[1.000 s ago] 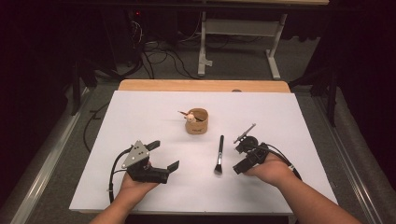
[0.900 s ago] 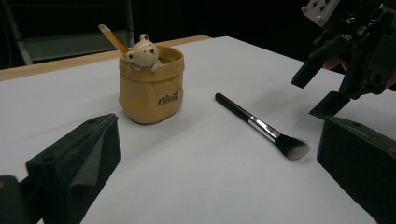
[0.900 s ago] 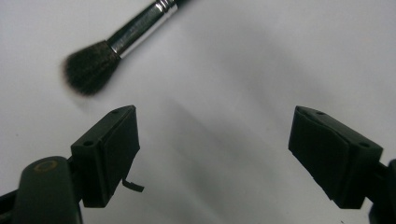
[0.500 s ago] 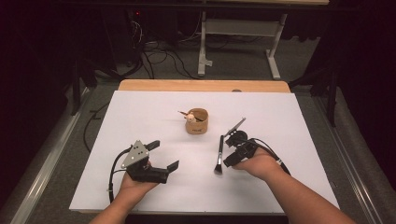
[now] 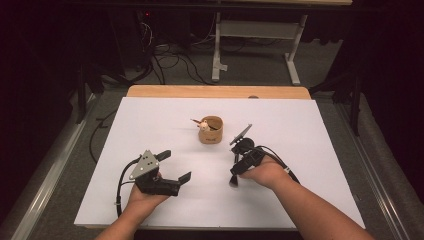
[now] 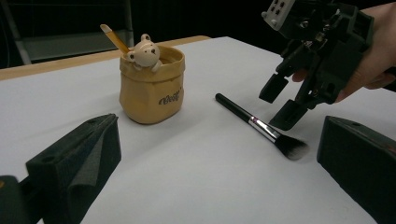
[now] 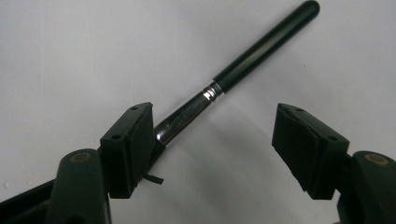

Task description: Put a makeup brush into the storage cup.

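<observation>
The right gripper [image 5: 236, 167] hangs tip-down over the makeup brush [image 6: 261, 128] at lower centre of the high view. Its jaws stand part open and have just been closing; the brush lies between them, untouched by the right-hand pad, while the left pad covers part of the ferrule, so contact there is hard to judge.

The left gripper [image 5: 175, 167], at lower left, has its jaws wide apart with nothing between them.

The tan pot [image 6: 150, 91] carries dark script, too small to read surely. A little bear figure [image 6: 144, 50] peeks over its rim beside a yellow stick [image 6: 114, 39].

In the right gripper view the brush's bristles are hidden behind the left pad. Its long axis runs from lower left to upper right there, handle end toward the top right corner. It rests flat on the white table sheet [image 5: 310, 135].
</observation>
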`<state>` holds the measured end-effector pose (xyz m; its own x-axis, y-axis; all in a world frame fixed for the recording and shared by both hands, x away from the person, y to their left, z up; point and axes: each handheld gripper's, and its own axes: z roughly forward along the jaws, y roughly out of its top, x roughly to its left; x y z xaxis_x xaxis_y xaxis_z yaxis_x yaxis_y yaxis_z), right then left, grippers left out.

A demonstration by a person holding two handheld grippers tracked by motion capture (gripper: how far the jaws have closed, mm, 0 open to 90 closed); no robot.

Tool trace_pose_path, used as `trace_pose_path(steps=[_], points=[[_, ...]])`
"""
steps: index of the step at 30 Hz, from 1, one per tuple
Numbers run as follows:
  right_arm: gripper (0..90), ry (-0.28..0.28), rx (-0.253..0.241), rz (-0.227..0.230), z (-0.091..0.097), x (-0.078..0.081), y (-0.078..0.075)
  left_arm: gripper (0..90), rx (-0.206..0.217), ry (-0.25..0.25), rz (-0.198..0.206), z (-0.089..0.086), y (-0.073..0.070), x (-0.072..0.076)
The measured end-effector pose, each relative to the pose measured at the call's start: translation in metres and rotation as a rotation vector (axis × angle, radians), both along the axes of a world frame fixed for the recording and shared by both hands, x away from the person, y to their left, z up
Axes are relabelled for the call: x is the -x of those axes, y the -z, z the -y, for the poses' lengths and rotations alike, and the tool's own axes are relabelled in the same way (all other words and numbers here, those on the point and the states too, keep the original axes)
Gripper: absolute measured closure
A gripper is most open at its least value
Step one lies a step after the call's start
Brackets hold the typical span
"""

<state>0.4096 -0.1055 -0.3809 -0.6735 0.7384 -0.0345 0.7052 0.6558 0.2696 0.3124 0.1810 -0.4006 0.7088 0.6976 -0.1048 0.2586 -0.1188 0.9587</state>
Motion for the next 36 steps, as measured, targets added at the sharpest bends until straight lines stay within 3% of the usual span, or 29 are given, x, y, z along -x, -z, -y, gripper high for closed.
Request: trace_pose_path(steps=[9, 16, 20, 24, 28, 36], points=[[41.7, -0.003, -0.003, -0.029, -0.008, -0.01, 0.009, 0.5, -0.004, 0.002, 0.004, 0.0, 0.0, 0.0], [45.0, 0.033, 0.004, -0.048, -0.011, -0.013, 0.014, 0.5, -0.006, 0.003, 0.008, 0.0, 0.0, 0.0], [46.5, 0.011, 0.022, -0.041, -0.013, -0.014, 0.016, 0.4, -0.011, 0.002, 0.012, 0.0, 0.0, 0.0], [52.4, 0.032, 0.028, -0.038, -0.013, -0.013, 0.016, 0.4, -0.012, 0.003, 0.014, 0.001, 0.0, 0.0], [57.8, 0.009, 0.046, -0.018, -0.012, -0.013, 0.016, 0.5, -0.012, 0.003, 0.017, 0.0, 0.0, 0.0], [68.4, 0.0, 0.05, -0.022, -0.012, -0.011, 0.015, 0.6, -0.016, 0.005, 0.019, 0.001, 0.0, 0.001]])
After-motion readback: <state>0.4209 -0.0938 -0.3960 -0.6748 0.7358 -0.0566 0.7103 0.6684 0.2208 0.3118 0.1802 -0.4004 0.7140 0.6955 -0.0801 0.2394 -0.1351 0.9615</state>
